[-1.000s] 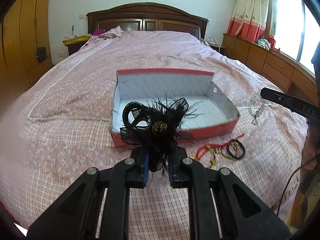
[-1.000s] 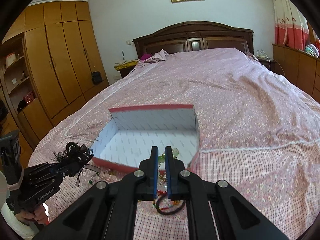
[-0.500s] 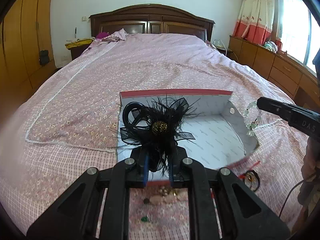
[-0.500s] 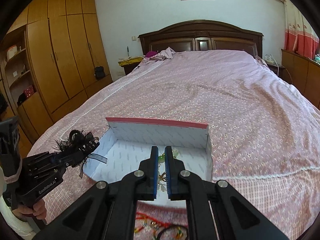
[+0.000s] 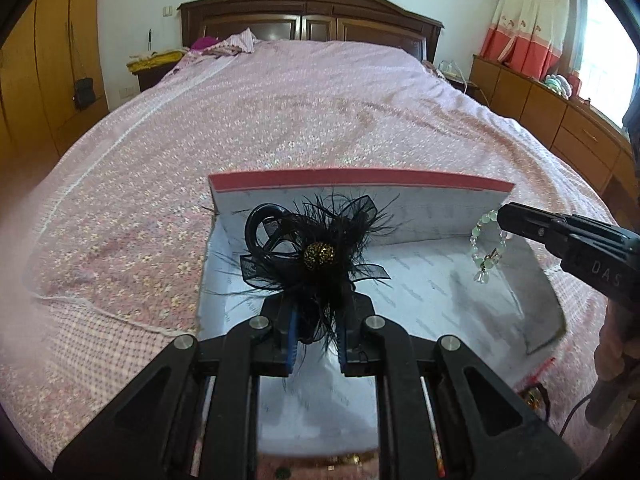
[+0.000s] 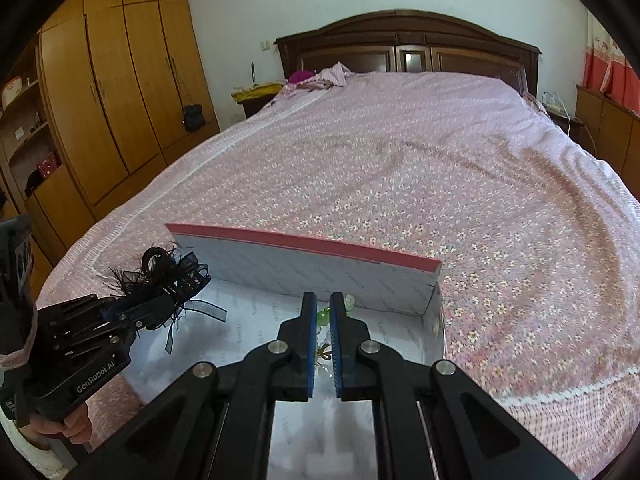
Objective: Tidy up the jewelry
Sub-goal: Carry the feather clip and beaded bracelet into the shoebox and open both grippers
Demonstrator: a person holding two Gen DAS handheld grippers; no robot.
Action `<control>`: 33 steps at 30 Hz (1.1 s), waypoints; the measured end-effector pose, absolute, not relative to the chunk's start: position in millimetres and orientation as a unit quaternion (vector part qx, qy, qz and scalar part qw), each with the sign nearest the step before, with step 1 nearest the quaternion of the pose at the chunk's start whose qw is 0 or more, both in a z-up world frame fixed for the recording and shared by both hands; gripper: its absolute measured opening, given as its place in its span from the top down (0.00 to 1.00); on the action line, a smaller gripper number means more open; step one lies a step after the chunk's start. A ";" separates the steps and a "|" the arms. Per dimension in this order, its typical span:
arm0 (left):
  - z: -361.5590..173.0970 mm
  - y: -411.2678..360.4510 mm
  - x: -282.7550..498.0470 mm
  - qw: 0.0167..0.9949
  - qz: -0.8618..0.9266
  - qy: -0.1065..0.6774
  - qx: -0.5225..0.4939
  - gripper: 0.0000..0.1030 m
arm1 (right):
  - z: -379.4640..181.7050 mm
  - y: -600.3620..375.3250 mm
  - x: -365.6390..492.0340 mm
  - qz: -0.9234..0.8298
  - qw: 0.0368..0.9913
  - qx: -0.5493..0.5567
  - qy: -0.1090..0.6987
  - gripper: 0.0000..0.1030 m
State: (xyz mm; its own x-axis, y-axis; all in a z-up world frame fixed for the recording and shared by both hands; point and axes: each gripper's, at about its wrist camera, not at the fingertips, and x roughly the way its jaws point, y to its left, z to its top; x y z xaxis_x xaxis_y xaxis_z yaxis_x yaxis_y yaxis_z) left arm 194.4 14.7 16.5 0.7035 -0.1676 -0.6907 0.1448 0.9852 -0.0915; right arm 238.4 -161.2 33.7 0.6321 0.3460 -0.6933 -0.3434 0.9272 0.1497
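Observation:
A red box with a white inside (image 5: 360, 179) (image 6: 304, 243) lies open on the pink bedspread. My left gripper (image 5: 316, 334) is shut on a black feather hair clip (image 5: 316, 252) with a gold bead centre and holds it above the box's left half. The clip also shows in the right wrist view (image 6: 160, 276). My right gripper (image 6: 323, 312) is shut on a pale green bead bracelet (image 6: 322, 315) over the box's right side. The bracelet (image 5: 486, 248) hangs from the right gripper's tip in the left wrist view.
A red cord and dark rings (image 5: 534, 390) lie on the bedspread in front of the box at the right. A dark wooden headboard (image 6: 404, 44) stands at the far end. Wardrobes (image 6: 116, 92) line the left wall, low cabinets (image 5: 560, 120) the right.
Both grippers have moved forward over the box with their items. The loose jewelry in front of the box has slipped below both views.

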 end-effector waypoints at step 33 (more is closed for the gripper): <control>-5.7 15.2 212.4 0.909 -0.065 0.410 -0.025 0.63 | 5.1 -182.7 265.2 0.152 0.899 0.008 0.411 0.77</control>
State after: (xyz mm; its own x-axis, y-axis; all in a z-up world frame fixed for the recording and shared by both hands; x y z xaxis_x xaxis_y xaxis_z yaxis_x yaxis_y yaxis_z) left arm 212.4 15.2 -5.7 0.6556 -0.1391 -0.7422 0.0984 0.9902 -0.0987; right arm 265.2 -182.7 5.1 0.6168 0.2795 -0.7358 -0.2656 0.9539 0.1396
